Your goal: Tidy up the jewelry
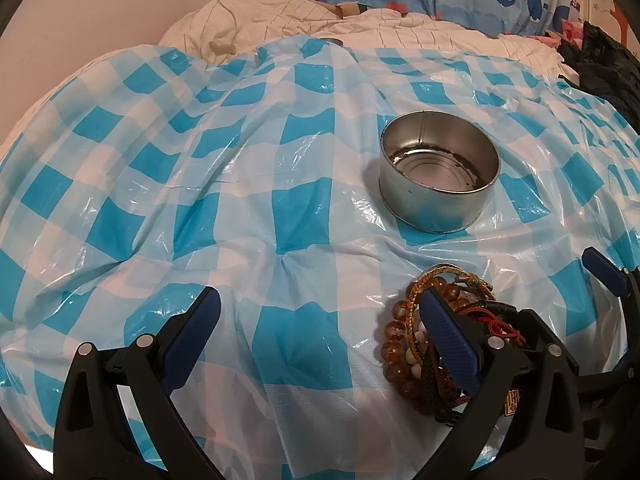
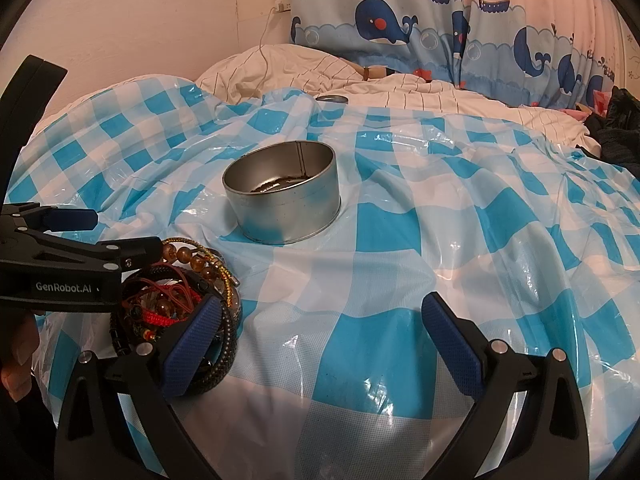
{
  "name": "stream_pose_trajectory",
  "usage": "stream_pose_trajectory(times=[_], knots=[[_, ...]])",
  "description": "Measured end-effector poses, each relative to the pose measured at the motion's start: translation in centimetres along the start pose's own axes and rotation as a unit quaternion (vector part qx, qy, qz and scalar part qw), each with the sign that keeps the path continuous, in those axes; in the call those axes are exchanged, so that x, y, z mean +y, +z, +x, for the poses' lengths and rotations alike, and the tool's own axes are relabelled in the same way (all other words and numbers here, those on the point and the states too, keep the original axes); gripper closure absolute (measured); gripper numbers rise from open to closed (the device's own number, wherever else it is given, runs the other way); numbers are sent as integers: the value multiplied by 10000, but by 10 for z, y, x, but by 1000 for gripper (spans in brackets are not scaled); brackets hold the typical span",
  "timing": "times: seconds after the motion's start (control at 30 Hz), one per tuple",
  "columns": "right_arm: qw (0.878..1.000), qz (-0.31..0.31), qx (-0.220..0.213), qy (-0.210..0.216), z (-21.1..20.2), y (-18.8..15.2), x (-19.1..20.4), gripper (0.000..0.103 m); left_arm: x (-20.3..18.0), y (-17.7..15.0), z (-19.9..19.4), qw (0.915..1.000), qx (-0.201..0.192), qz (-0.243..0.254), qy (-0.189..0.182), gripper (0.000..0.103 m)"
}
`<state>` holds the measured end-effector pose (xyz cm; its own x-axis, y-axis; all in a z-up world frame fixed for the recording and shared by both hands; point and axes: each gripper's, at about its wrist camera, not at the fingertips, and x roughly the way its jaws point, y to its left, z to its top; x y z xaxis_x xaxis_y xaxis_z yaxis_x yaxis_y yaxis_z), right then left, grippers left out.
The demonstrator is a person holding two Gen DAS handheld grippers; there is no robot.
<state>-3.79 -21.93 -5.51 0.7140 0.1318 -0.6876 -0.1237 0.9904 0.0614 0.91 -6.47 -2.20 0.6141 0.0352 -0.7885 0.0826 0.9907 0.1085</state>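
Note:
A tangled pile of bracelets [image 1: 404,332], amber beads with red, black and gold cords, lies on the blue-and-white checked plastic sheet [image 1: 240,208]. My left gripper [image 1: 320,300] is open; its right finger sits on top of the pile and its left finger is over bare sheet. My right gripper [image 2: 322,302] is also open, with its left finger against the bracelets [image 2: 180,292]. In the right wrist view my left gripper [image 2: 128,232] reaches in from the left over the pile. An empty round metal tin [image 1: 440,176] [image 2: 284,196] stands upright just beyond the pile.
A small metal lid [image 2: 332,99] lies at the sheet's far edge. Behind it are a white quilt [image 2: 420,96] and a whale-print curtain [image 2: 384,24]. Dark clothing [image 2: 616,128] is heaped at the far right. A person's hand [image 2: 16,360] holds the left gripper.

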Motion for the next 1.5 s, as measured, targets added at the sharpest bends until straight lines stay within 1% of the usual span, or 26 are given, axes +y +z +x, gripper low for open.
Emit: stream_pose_trajectory(times=[0.67,0.8,0.9,0.97,1.03,1.1,1.17,1.2,1.23,1.3,1.33,1.43,1.5], knots=[[10000,-3,0,9,0,0,-1,7,1,1,-2,10000,-32,24,-22,7],[9999,-18,131,-15,-4,0,-1,7,13,1,-13,9996,-212,10,-173,7],[9997,-116,96,-168,-20,-2,1,7,28,-1,-23,9984,-365,-99,-428,7],[9993,-176,9,-336,-33,-2,1,7,33,-4,-28,9973,-456,-92,-574,7],[9993,-63,-90,-343,-41,1,-5,7,30,-9,-34,9950,-578,83,-813,7],[9994,108,-120,-310,-43,5,-11,7,23,-13,-38,9925,-675,304,-969,7],[9989,407,-102,-189,-42,7,-22,7,9,-18,-42,9884,-812,680,-1092,7],[9984,542,-88,-132,-42,7,-27,7,2,-21,-43,9868,-862,846,-1082,7],[9980,626,-86,-95,-42,9,-29,7,-8,-23,-43,9850,-923,1071,-987,7],[9969,782,-104,-12,-43,11,-34,7,-20,-27,-45,9816,-1033,1329,-897,7],[9961,871,-126,43,-44,12,-36,7,-25,-29,-45,9796,-1075,1437,-908,7],[9948,999,-132,127,-44,15,-40,7,-33,-30,-49,9741,-1201,1598,-1057,8],[9941,1067,-105,171,-43,15,-41,7,-35,-32,-53,9691,-1292,1673,-1271,10]])
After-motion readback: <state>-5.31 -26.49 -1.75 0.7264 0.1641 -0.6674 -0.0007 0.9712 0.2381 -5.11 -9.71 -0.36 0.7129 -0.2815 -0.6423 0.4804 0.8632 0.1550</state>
